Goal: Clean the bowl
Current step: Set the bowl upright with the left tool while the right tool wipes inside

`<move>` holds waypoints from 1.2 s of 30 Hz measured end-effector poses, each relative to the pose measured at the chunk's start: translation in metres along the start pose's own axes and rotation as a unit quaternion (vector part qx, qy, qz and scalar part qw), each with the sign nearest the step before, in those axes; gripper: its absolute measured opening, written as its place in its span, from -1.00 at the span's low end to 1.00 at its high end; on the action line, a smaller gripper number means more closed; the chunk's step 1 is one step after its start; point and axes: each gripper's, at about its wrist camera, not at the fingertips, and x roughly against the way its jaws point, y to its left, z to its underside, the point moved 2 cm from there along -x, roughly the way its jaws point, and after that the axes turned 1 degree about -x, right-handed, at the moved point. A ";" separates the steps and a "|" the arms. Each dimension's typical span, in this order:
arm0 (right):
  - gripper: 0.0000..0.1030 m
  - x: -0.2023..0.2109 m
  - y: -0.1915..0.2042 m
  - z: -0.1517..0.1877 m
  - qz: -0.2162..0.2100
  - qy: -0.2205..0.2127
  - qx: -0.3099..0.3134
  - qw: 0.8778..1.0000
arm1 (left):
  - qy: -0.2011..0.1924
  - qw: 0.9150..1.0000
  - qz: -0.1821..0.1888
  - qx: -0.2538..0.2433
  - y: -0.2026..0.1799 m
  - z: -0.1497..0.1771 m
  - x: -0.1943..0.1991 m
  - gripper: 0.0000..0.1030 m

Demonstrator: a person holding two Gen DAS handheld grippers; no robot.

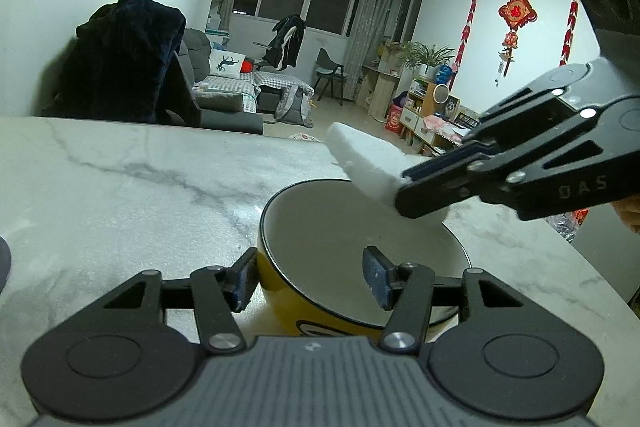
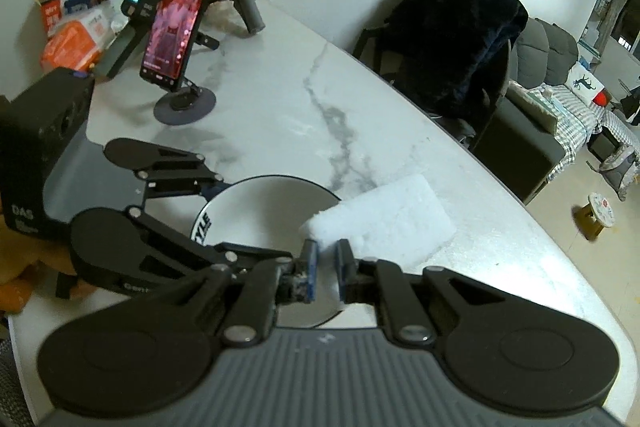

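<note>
One round bowl (image 1: 360,267), yellow outside with a dark rim and a pale inside, sits on the white marble-veined table (image 1: 120,187) near its curved edge. The left gripper (image 1: 308,279) straddles the bowl's near wall, one blue pad outside and one inside; the jaws stand partly open, and whether the pads actually press the wall I cannot tell. The right gripper (image 2: 325,269) is nearly closed, pinching one end of a white rectangular sponge block (image 2: 380,223), which hangs tilted above the bowl's far rim, apart from the inner surface.

The inside of the bowl looks plain and free of visible dirt, though the light is dim. By my reading the wiping stage is at hand: the sponge is in the grip and the bowl steadied, but contact with the inside is not shown here, so scrubbing may remain to do.

The bowl's outer band carries black lettering, partly hidden; "YLE" is legible in the right wrist view. "DAS" is printed on each gripper body. A phone on a stand (image 2: 176,23) shows a lit screen, its text too small to read.
</note>
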 end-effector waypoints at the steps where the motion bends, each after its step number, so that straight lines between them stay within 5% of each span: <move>1: -0.80 -0.003 0.001 -0.002 -0.002 0.000 0.001 1.000 | 0.000 1.000 0.000 0.000 0.000 0.000 0.000 0.11; 15: -0.81 -0.033 0.018 -0.028 -0.043 -0.011 0.021 0.999 | 0.000 1.000 0.001 0.002 0.004 -0.002 -0.003 0.11; 36: -0.80 -0.005 -0.001 -0.002 -0.020 -0.008 -0.006 1.000 | 0.003 1.000 0.004 0.007 -0.001 0.000 -0.003 0.13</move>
